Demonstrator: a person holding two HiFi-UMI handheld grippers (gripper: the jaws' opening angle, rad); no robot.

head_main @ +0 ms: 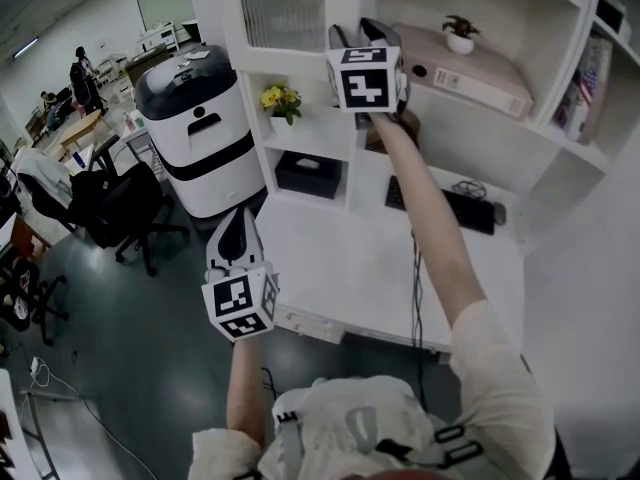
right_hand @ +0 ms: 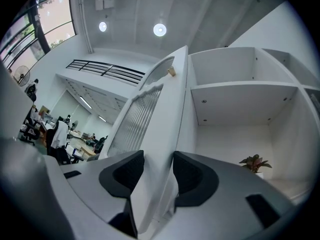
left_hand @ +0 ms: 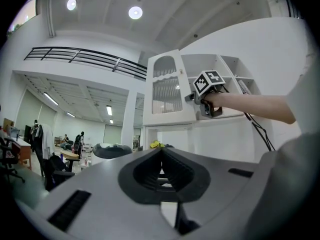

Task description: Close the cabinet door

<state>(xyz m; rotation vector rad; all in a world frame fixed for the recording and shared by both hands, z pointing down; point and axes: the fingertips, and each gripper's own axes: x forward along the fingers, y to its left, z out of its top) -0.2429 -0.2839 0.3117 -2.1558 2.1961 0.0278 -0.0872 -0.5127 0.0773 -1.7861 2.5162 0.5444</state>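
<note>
The right hand-held gripper [right_hand: 158,160] is clamped on the free edge of the cabinet door [right_hand: 150,109], which stands ajar beside the open shelves [right_hand: 240,89]; the left hand-held gripper [left_hand: 161,154] has its jaws together, empty. The door should probably swing along its hinge arc, jaws square to the panel; release before the edge meets the frame.

Right gripper [head_main: 362,36] is way up at 12 o'clock, arm stretched out, jaws right at the edge of the ribbed door [head_main: 285,6]. Left gripper [head_main: 233,226] hangs around 8 o'clock by the desk [head_main: 340,268] corner. Flowers [head_main: 281,98] on a shelf at 11, plant [head_main: 461,34] at 1, keyboard [head_main: 445,206] at 3, chair [head_main: 115,203] at 9.
</note>
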